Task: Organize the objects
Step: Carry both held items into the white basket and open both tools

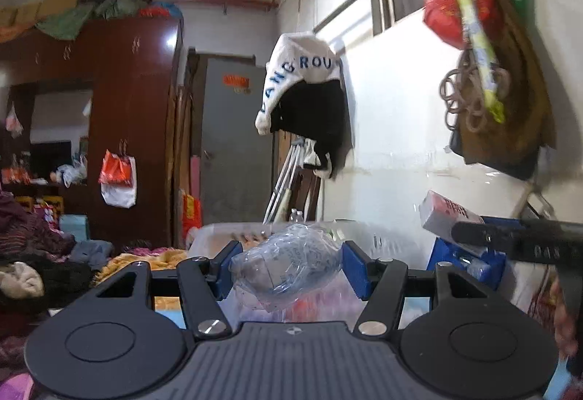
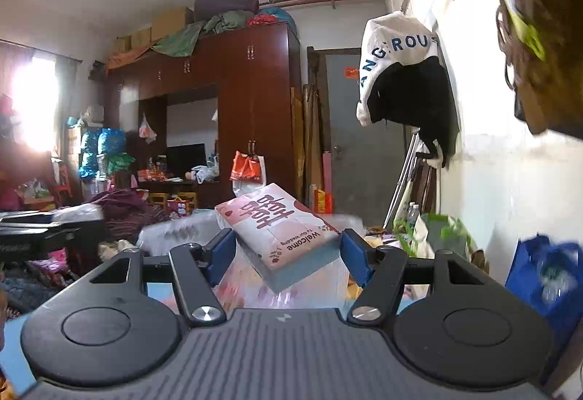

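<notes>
My left gripper (image 1: 289, 267) is shut on a crumpled clear plastic bag (image 1: 286, 263) and holds it in the air above a clear plastic bin (image 1: 215, 232). My right gripper (image 2: 286, 252) is shut on a pink and white tissue pack (image 2: 277, 228) printed "Welcome", held tilted above the clear bin (image 2: 164, 232). In the left wrist view the same tissue pack (image 1: 448, 216) shows at the right, with the right gripper's dark body beside it.
A white wall (image 1: 400, 152) runs along the right with a hanging white and black garment (image 1: 306, 97) and bags. A blue bag (image 2: 546, 272) sits at the right. A dark wardrobe (image 2: 251, 101), a grey door (image 1: 233, 141) and piled clothes (image 1: 32, 254) stand behind and left.
</notes>
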`<move>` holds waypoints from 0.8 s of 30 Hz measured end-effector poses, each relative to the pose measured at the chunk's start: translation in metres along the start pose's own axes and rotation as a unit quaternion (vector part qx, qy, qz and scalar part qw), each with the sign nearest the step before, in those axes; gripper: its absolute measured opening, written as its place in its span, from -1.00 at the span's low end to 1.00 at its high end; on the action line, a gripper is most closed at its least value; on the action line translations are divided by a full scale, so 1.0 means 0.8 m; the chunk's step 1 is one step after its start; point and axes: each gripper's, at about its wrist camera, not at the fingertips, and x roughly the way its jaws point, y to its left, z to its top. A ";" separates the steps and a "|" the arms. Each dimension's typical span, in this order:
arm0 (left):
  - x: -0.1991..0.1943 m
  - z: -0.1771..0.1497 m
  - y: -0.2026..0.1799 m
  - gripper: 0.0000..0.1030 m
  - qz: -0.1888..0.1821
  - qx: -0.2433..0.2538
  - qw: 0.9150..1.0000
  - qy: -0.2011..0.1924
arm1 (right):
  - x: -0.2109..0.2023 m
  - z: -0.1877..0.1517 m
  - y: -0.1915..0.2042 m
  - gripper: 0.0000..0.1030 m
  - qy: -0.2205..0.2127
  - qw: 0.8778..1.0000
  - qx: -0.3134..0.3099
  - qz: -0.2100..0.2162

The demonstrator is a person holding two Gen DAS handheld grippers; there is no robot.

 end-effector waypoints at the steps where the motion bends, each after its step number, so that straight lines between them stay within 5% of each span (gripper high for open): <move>1: 0.021 0.015 0.003 0.22 0.005 -0.005 1.000 0.007 | 0.019 0.011 0.000 0.29 0.009 1.000 -0.004 -0.009; 8: 0.163 0.052 0.023 0.22 0.000 -0.044 0.991 0.129 | 0.109 0.034 -0.012 0.30 0.082 0.996 0.011 -0.018; 10: 0.175 0.046 0.026 0.26 -0.009 -0.057 0.990 0.132 | 0.118 0.031 -0.008 0.34 0.089 0.996 -0.001 -0.015; 13: 0.185 0.038 0.026 0.71 -0.001 -0.063 0.990 0.128 | 0.113 0.023 -0.006 0.88 0.084 0.996 -0.008 -0.004; 14: 0.185 0.035 0.026 0.71 0.002 -0.059 0.990 0.130 | 0.104 0.021 -0.007 0.98 0.076 0.997 -0.006 0.000; 18: 0.149 0.026 0.029 0.71 0.000 -0.036 0.991 0.127 | 0.051 -0.008 -0.013 1.00 0.075 0.996 0.030 0.037; 24: 0.017 -0.027 0.031 0.71 -0.001 -0.025 0.996 0.085 | -0.019 -0.102 0.011 1.00 0.109 0.990 0.030 0.084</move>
